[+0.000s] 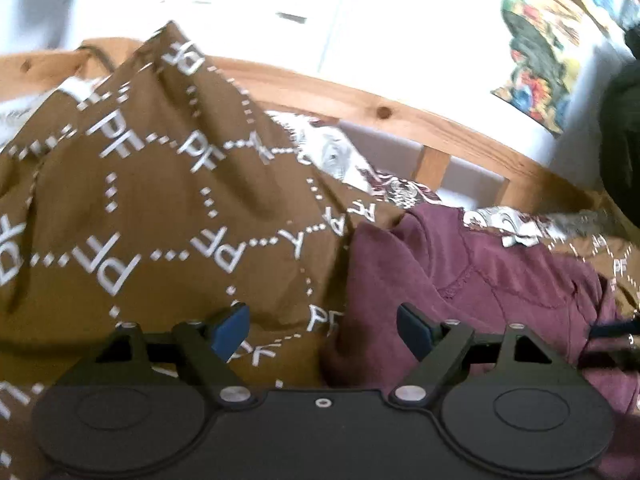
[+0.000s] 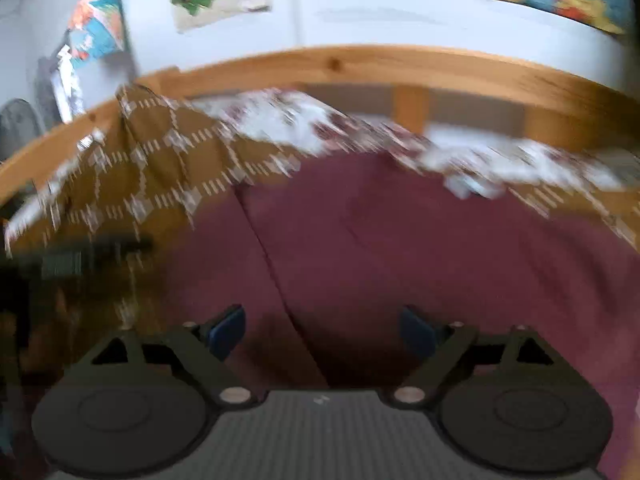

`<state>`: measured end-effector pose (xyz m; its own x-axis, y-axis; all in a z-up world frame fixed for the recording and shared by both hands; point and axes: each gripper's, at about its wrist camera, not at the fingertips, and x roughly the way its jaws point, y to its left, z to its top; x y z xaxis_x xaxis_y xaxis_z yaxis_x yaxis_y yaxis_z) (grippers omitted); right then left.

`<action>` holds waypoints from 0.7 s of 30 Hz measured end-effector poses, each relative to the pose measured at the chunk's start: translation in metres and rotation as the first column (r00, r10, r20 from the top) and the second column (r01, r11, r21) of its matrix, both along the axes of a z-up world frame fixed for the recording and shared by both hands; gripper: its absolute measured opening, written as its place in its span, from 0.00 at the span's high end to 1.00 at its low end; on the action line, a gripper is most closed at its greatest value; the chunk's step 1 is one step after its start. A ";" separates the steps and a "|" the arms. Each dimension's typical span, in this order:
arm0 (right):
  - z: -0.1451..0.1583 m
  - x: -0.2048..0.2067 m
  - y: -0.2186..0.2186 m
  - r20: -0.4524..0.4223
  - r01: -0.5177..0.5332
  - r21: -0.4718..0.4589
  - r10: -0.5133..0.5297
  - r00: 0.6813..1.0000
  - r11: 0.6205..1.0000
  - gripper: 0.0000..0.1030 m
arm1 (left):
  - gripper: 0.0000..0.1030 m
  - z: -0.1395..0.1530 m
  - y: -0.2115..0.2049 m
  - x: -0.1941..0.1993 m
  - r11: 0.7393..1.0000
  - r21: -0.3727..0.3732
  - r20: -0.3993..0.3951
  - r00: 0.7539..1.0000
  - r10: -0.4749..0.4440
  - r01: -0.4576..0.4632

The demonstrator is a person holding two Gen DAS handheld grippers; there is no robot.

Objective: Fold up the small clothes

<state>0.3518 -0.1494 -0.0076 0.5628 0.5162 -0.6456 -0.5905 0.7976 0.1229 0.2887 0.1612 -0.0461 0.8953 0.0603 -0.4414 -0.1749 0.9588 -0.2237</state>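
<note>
A maroon garment (image 1: 472,280) lies on a brown cover printed with white letters (image 1: 132,184). My left gripper (image 1: 322,332) stands open just above the garment's left edge, with nothing between its blue pads. In the blurred right wrist view the maroon garment (image 2: 400,232) spreads wide, with a fold line running down its left part. My right gripper (image 2: 322,334) hangs open over it, and its pads grip nothing. A dark blurred shape at the left edge (image 2: 76,256) may be the other gripper; I cannot tell.
A wooden bed rail (image 1: 400,108) (image 2: 360,64) runs behind the bedding, with a white wall and colourful pictures (image 1: 536,60) above it. A white and maroon patterned cloth (image 1: 348,160) (image 2: 304,120) lies beyond the brown cover. A dark object (image 1: 624,140) stands at the right edge.
</note>
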 end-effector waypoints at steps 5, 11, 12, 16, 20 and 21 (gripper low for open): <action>-0.023 -0.051 -0.066 -0.080 0.129 0.022 -0.127 0.989 0.991 0.15 | 0.21 -0.002 -0.005 0.007 0.997 0.054 -0.028 0.998 -0.052 0.054; -0.042 -0.082 -0.096 -0.113 0.228 0.116 -0.215 0.970 0.967 0.16 | 0.26 -0.012 -0.008 0.019 0.994 0.026 -0.124 0.987 -0.098 0.102; -0.043 -0.085 -0.096 -0.106 0.229 0.129 -0.216 0.971 0.965 0.17 | 0.26 -0.013 -0.007 0.020 0.995 0.021 -0.128 0.987 -0.097 0.100; -0.044 -0.087 -0.092 -0.098 0.236 0.124 -0.225 0.969 0.964 0.45 | 0.26 -0.012 -0.005 0.021 0.996 0.008 -0.138 0.987 -0.086 0.088; -0.039 -0.092 -0.098 -0.110 0.282 0.118 -0.270 0.957 0.952 0.94 | 0.26 -0.006 -0.006 0.017 0.996 0.016 -0.134 0.987 -0.084 0.087; -0.036 -0.094 -0.101 -0.124 0.298 0.149 -0.281 0.952 0.943 0.95 | 0.26 -0.005 -0.006 0.015 0.996 0.019 -0.130 0.988 -0.087 0.090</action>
